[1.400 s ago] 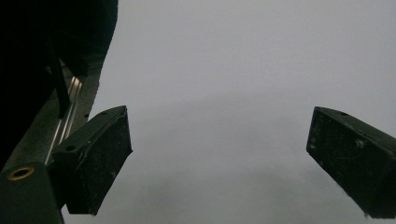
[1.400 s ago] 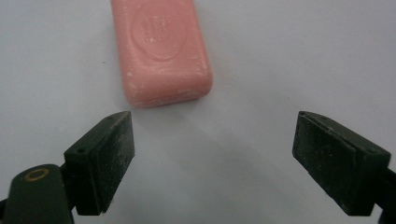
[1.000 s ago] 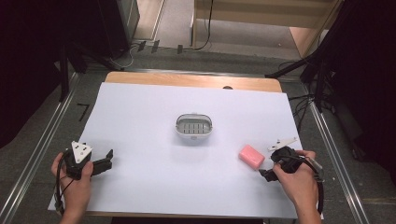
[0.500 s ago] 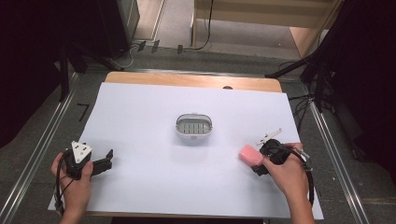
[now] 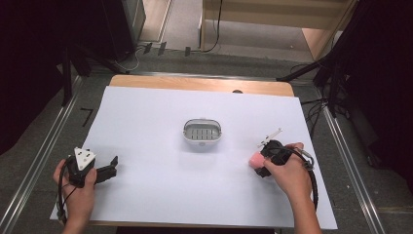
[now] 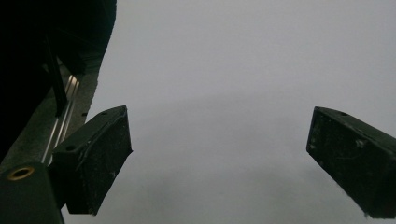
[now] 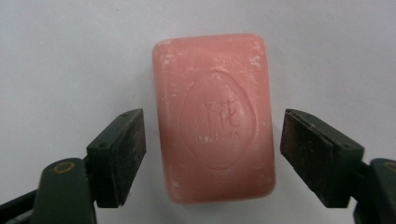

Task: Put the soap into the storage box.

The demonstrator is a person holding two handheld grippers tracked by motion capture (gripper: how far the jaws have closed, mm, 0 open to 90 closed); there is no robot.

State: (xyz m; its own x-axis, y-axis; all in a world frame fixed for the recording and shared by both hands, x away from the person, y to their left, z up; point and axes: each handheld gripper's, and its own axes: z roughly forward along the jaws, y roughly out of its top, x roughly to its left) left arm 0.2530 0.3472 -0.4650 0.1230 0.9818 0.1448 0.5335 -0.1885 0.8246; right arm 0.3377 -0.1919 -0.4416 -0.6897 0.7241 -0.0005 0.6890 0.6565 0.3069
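The pink soap [image 7: 214,116] lies on the white sheet [image 5: 146,122], well clear of the sheet's right edge, between the right gripper's [image 7: 212,156] closing jaws, not yet touched, while the left gripper [image 6: 219,163] rests wide open, empty.

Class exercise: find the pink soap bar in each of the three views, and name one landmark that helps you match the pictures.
High view: the soap lies right of centre, at the right gripper, right of the dish.
Left gripper view: the soap is not in it.
Right gripper view: the soap fills the centre, between the jaws, with a gap on each side.
Shared landmark: the white sheet.
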